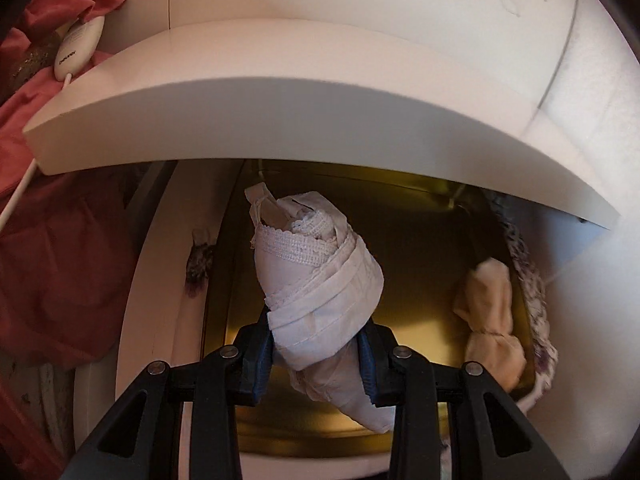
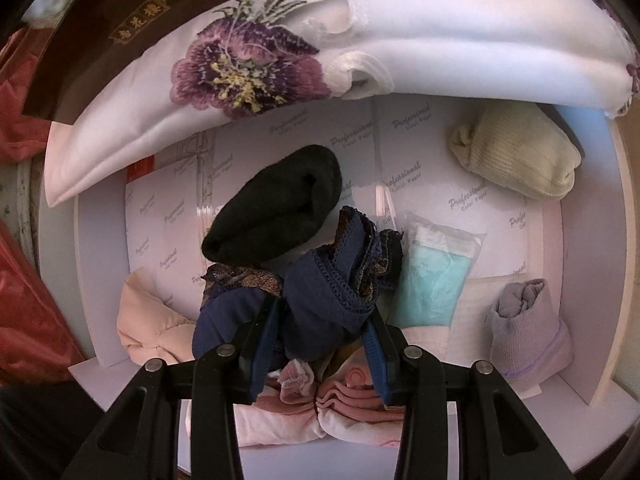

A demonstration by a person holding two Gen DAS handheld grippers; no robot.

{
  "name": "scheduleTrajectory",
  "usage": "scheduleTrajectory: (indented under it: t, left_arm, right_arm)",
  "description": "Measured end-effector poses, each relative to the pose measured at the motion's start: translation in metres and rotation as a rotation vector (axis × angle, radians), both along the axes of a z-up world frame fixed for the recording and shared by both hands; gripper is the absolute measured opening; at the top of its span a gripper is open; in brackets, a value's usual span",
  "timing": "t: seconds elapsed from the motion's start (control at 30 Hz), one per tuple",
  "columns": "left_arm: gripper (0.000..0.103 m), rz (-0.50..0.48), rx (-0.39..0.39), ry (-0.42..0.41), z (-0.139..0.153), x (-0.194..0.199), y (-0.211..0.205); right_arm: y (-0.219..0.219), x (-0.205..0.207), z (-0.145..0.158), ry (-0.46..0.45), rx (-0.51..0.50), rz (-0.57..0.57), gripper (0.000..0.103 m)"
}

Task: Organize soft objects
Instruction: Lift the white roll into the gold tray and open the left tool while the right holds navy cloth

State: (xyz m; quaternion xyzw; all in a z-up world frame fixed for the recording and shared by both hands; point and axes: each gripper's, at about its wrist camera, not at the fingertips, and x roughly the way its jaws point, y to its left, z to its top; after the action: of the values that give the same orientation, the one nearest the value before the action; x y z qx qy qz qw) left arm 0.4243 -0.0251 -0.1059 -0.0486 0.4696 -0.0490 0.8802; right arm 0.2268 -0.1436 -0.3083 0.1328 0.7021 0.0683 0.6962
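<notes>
In the left wrist view my left gripper (image 1: 316,356) is shut on a rolled white lace-trimmed garment (image 1: 316,280) and holds it above a gold-lined box (image 1: 420,248). A cream rolled cloth (image 1: 492,320) lies at the box's right side. In the right wrist view my right gripper (image 2: 324,348) is shut on a navy lace-trimmed garment (image 2: 328,284) above a white box (image 2: 588,240). That box holds a black roll (image 2: 276,208), a cream sock roll (image 2: 516,152), a lilac roll (image 2: 528,324), a peach cloth (image 2: 148,320) and pink cloths (image 2: 352,400).
A white box lid (image 1: 280,100) hangs over the gold box. Red fabric (image 1: 56,220) and a white corded controller (image 1: 80,44) lie at left. A floral embroidered white cloth (image 2: 280,60) overhangs the white box's far edge. A turquoise packet (image 2: 432,276) lies inside the box.
</notes>
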Motion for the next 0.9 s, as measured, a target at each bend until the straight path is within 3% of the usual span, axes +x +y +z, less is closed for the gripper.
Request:
scheduleTrajectory:
  t: [0.17, 0.37, 0.53, 0.9]
  left_arm:
    - [0.038, 0.039, 0.044, 0.000, -0.013, 0.015, 0.000]
    - [0.049, 0.066, 0.059, 0.019, -0.025, 0.013, 0.007]
    - [0.066, 0.094, 0.049, -0.013, -0.017, -0.007, 0.019]
    - [0.066, 0.120, 0.008, -0.043, 0.013, -0.076, 0.034]
  right_arm:
    - [0.003, 0.000, 0.001, -0.007, -0.014, 0.014, 0.041]
    - [0.006, 0.000, 0.002, -0.009, -0.021, 0.018, 0.041]
    - [0.007, 0.000, 0.002, -0.010, -0.024, 0.018, 0.041]
    - [0.005, -0.004, 0.002, -0.028, -0.033, 0.016, 0.043]
